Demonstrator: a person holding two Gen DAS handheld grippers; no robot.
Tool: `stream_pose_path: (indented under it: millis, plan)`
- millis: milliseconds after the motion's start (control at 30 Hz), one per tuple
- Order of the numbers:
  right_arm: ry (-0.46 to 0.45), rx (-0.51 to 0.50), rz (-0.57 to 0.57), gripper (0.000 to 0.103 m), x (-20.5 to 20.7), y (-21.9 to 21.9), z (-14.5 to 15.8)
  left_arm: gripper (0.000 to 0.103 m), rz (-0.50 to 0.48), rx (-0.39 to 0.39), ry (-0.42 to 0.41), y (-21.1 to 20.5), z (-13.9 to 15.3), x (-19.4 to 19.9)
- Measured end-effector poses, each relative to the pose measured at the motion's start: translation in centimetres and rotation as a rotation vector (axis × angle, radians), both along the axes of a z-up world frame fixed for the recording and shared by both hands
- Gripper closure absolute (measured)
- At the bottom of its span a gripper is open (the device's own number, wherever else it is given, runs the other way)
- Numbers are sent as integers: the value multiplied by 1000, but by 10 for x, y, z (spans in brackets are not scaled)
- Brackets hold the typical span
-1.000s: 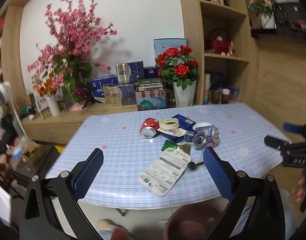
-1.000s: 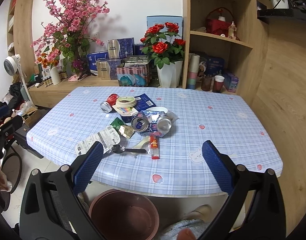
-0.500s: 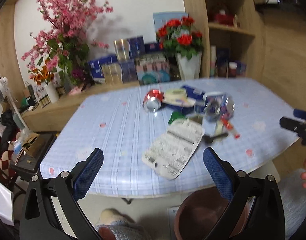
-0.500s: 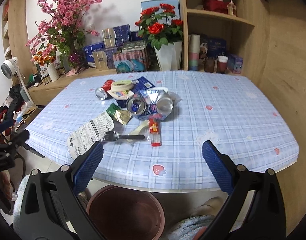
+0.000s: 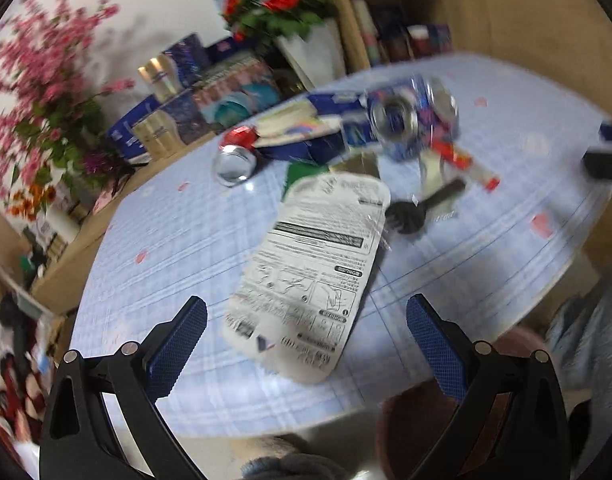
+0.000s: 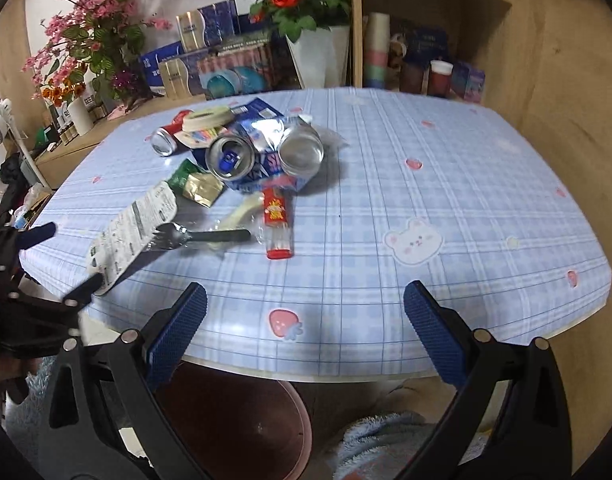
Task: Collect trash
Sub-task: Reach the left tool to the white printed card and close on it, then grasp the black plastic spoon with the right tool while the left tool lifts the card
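Note:
Trash lies piled on the blue checked table (image 6: 445, 184): a flat white printed package (image 5: 309, 268) (image 6: 132, 232), a black plastic fork (image 6: 198, 237), a red wrapper (image 6: 277, 220), crushed blue cans (image 6: 262, 152) and a red can (image 5: 236, 156). My left gripper (image 5: 306, 332) is open, its fingers straddling the near end of the white package just above it. My right gripper (image 6: 304, 320) is open over the table's front edge, nothing between its fingers. A brown bin (image 6: 234, 428) sits on the floor under the table's edge.
Boxes (image 6: 210, 40), a pink blossom arrangement (image 6: 94, 28) and red roses in a white vase (image 6: 321, 52) stand behind the table. Wooden shelves (image 6: 429, 52) with cups are at the back right. The table's right half holds no objects.
My left gripper has dropped and moved forward over the table until the white package lies between its fingers. My right gripper has edged closer to the table's front edge.

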State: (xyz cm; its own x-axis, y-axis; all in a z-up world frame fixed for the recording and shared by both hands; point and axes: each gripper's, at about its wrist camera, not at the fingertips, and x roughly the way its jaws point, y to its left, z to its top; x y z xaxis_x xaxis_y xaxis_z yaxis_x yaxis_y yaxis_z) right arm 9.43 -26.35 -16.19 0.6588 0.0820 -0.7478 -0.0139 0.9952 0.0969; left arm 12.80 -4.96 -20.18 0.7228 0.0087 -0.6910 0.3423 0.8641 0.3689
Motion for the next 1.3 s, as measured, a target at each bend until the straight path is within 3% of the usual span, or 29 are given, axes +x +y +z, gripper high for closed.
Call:
stream_pose_path:
  millis: [333,500,533,600,667,933,1033,1300]
  plan:
    - [39,25,10,6,16,-6,-19,5,-2,138,-36,-14,-35,45]
    - [47,15,38,6,22,-3,-25,6,10,135,-33,-9,-35,59]
    - [47,7,50,6,24,-1,-26,11,11,127,-23,-6,-34,59]
    - [44,-11,72,6,28,4,-28,34,7,94,21,3,-31,61]
    - [39,-39,114,6,33,14,-30,76,22,53,65,14,-29,62]
    - [17,-278,363,8,58,76,-40,90,88,-250,91,80,19,59]
    - [25,-372,467,18,72,98,-45,94,118,-351,89,101,37,58]
    - [114,-426,581,24,105,133,-56,96,144,-514,65,127,66,40]
